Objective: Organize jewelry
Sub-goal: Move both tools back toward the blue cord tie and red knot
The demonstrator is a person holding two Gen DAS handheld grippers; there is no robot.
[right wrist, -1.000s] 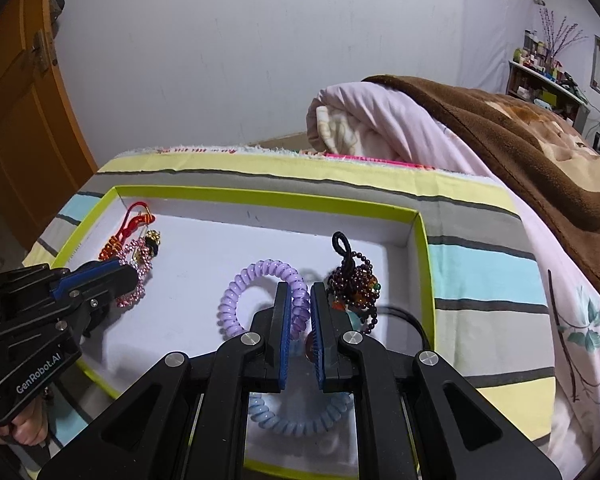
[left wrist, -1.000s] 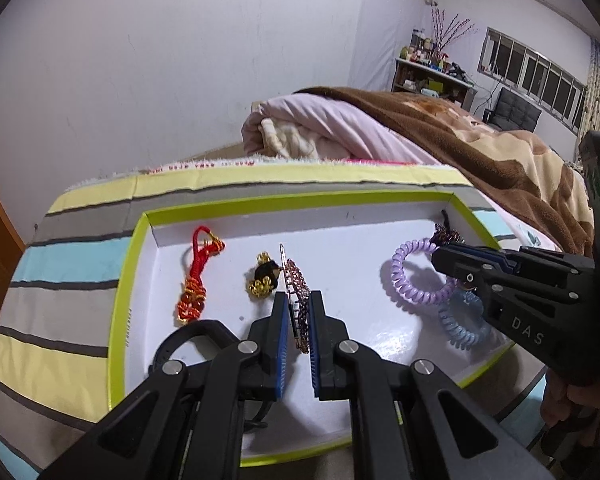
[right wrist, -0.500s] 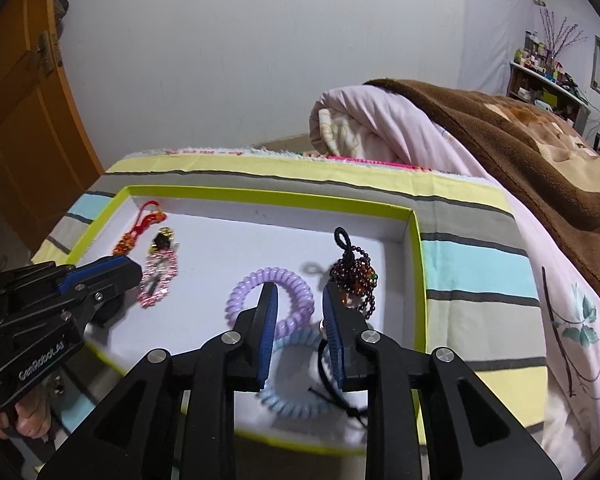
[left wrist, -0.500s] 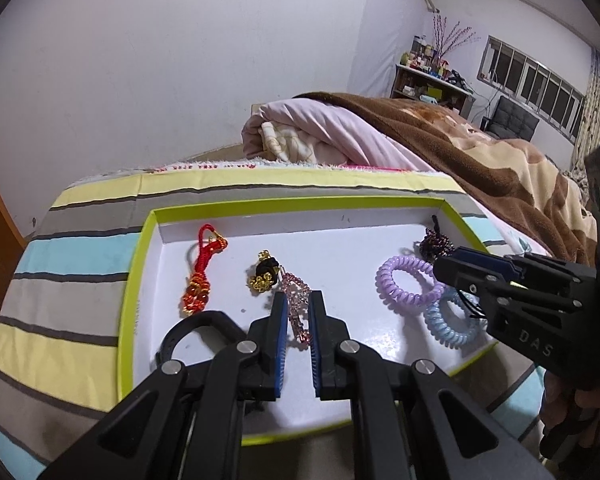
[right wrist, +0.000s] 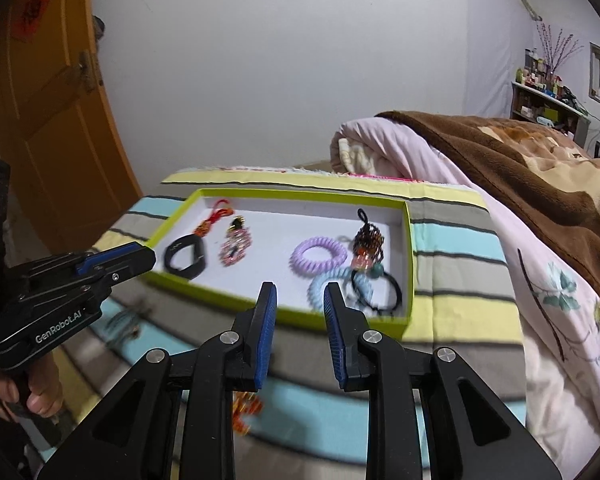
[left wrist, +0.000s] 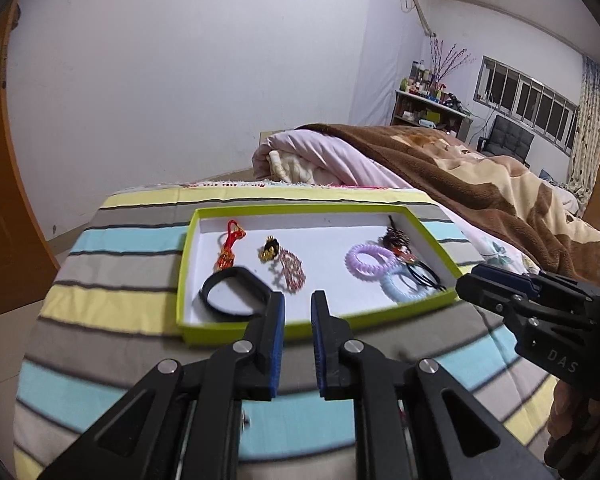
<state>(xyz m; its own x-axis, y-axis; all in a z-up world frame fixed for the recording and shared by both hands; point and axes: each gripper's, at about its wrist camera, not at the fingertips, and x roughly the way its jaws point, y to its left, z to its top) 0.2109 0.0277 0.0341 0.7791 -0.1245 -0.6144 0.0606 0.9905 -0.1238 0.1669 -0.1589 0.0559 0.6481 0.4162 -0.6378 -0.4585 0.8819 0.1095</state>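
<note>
1. My left claw (left wrist: 297,312) is open a little and holds nothing. Its two blue fingers hang over the striped cloth (left wrist: 112,320), just on my side of the tray (left wrist: 236,334). I think it is empty so it can pick up the next thing.

2. My right claw (right wrist: 299,304) is open too, wider than the left one, and it holds nothing. It hangs just in front of the tray's near edge.

3. Under my right claw, close to me on the cloth, lies a small red and gold thing (right wrist: 246,410). It is blurry. It is not in the tray, so I guess it still has to go in.

4. Just past my left claw's left finger, a black band (left wrist: 236,294) lies flat in the tray's near left part.

5. A bit farther, ahead of my left claw, a pink bead piece (left wrist: 291,270) touches a black and gold charm (left wrist: 270,249). Left of them lies a red knot charm (left wrist: 229,250).

6. Ahead and right of my left claw, a blue coil ring (left wrist: 404,288) touches a purple coil ring (left wrist: 370,260). A black hair tie (left wrist: 426,276) lies over the blue one.

7. Farthest on that side sits a dark bead bunch (left wrist: 396,237), near the tray's back right corner.

8. The hair rings sit on the right and the charms on the left, I think so like goes with like.
</note>
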